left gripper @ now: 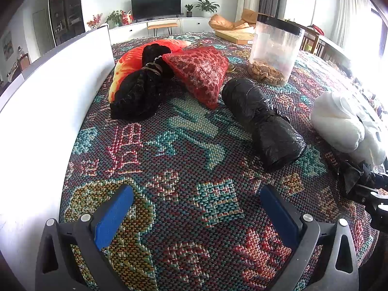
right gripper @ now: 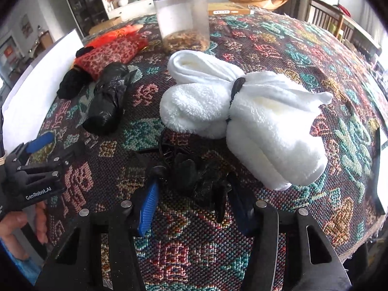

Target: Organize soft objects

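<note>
My right gripper (right gripper: 192, 177) points down at the patterned tablecloth (right gripper: 266, 46), and its blue pads (right gripper: 148, 206) press on a crumpled black bag (right gripper: 191, 177) lying on the cloth. Just beyond it lies a white fluffy towel bundle (right gripper: 254, 116) tied with a black band. My left gripper (left gripper: 196, 194) hovers open over bare cloth with nothing between its fingers. Ahead of it are a black plastic-wrapped roll (left gripper: 262, 121), a red patterned cushion (left gripper: 201, 75), a tied black cloth bundle (left gripper: 138, 94) and an orange plush (left gripper: 126, 60).
A clear jar (left gripper: 274, 48) with a black lid and brown scraps inside stands at the back of the table. A white board (left gripper: 48, 97) runs along the left edge. A hand (right gripper: 14, 228) holds the left gripper at the near left corner.
</note>
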{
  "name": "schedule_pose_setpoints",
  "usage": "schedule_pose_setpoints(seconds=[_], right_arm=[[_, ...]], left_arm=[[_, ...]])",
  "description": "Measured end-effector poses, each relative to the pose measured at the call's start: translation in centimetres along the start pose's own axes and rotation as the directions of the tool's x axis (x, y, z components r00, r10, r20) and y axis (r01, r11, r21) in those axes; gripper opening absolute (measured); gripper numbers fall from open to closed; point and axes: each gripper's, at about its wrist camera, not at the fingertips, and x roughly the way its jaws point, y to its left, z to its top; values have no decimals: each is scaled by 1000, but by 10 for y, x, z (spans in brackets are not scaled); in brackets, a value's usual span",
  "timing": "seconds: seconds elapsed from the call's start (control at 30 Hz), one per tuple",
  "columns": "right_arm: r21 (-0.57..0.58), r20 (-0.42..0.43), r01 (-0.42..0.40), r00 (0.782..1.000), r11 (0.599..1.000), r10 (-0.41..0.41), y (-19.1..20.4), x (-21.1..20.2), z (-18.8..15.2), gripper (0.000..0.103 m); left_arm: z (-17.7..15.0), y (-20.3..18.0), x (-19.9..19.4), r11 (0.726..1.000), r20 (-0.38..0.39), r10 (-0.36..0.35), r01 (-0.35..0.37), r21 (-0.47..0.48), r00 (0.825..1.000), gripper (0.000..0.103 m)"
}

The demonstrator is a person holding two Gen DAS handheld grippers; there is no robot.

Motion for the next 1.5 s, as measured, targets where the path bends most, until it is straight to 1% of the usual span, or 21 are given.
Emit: schedule_pose_setpoints(seconds=[0.23,0.73,1.5], right_arm=[[9,13,-16,1000,1000,15,-1,0,1,57],[-2,12,-6,1000,1000,6,7,6,3,57],[2,13,-12,1000,1000,12,6,6,3,57]], left_arm=[[1,-2,1,1000,-2,5,-5,4,1000,103],[0,-3,2,1000,-1,2,-2,1,1000,103],[0,-3,2,1000,-2,3,-3,1,1000,103]])
